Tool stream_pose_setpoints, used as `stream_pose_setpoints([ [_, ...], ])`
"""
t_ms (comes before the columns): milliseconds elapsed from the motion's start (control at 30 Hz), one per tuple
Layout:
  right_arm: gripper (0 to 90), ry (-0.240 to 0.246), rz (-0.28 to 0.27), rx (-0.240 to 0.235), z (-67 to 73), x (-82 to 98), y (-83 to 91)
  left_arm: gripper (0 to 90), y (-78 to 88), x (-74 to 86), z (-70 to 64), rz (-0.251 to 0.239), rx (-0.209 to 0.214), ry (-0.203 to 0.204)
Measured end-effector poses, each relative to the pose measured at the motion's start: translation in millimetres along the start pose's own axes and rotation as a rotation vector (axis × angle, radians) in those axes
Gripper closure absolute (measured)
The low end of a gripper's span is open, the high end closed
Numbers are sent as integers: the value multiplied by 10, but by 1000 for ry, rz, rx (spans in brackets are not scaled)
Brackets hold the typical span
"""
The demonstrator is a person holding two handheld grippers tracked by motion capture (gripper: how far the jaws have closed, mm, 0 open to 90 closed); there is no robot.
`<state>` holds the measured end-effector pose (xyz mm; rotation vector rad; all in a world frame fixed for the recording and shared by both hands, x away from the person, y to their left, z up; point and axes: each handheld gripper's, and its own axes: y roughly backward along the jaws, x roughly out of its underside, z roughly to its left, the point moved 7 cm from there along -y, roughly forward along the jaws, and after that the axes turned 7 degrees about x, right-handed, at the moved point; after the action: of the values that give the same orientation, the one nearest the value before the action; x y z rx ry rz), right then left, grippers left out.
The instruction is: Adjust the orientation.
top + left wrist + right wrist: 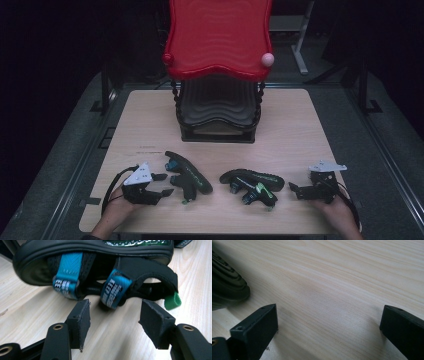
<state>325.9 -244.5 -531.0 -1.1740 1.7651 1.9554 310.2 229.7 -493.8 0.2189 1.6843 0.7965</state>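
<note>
Both sandals lie on their sides at the lower middle of the table (300,125), none yet on the red rack (218,37). Your left gripper (161,184) stands half-open just short of the left sandal (189,172), gripping nothing; your right gripper (295,190) rests wide open beside the right sandal (252,184).

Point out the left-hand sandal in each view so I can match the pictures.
High view: the left sandal lies on its side left of centre, just right of the left gripper.
Left gripper view: across the top, blue straps facing the open jaws.
Right gripper view: I cannot tell that the dark sole at the left edge is this sandal.
Shared landmark: the pale wooden table.
</note>
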Motion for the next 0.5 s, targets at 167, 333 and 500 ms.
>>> stream_pose_setpoints([
  [167, 11, -1, 1, 0, 0, -1, -1, 464, -135, -51, -7, 20, 4, -25],
  [333, 11, -1, 0, 0, 0, -1, -1, 595, -158, -69, 22, 23, -7, -46],
  [500, 11, 0, 1, -1, -1, -3, -2, 678, -146, -78, 27, 26, -17, -52],
])
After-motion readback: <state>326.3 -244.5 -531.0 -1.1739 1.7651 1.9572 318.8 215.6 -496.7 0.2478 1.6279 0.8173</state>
